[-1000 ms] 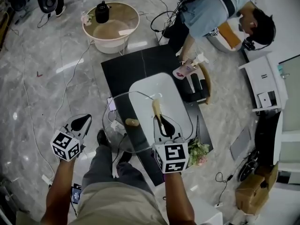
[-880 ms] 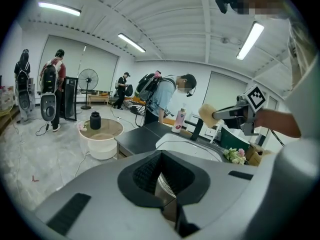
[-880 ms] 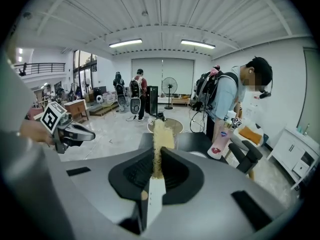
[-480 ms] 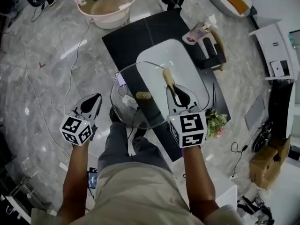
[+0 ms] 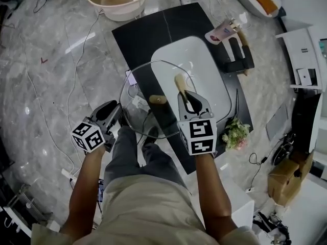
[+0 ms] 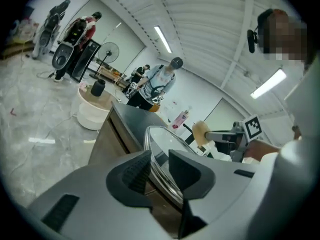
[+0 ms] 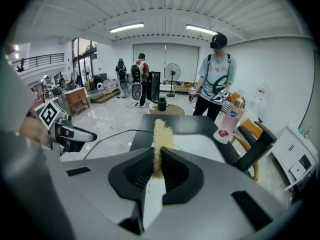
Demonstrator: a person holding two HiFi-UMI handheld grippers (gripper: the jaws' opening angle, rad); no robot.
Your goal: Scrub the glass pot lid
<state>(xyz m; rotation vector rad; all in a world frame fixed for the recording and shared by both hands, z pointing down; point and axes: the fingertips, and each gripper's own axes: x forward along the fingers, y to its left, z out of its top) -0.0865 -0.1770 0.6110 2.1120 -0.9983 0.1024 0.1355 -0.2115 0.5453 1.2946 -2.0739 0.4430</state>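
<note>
Left tool [image 6: 159,158], jaws just opening, straddles glass lid [image 6: 165,139] rim; right tool [image 7: 157,154], angled down, clamps brush [image 7: 161,129].

left gripper [image 5: 114,111] moved in from over the bare floor to the near rim of the glass pot lid [image 5: 157,100], jaws just opened from shut, rim now between them, seated person in blue out of head view, pink basin [image 5: 120,3] now cut off at top edge
</note>
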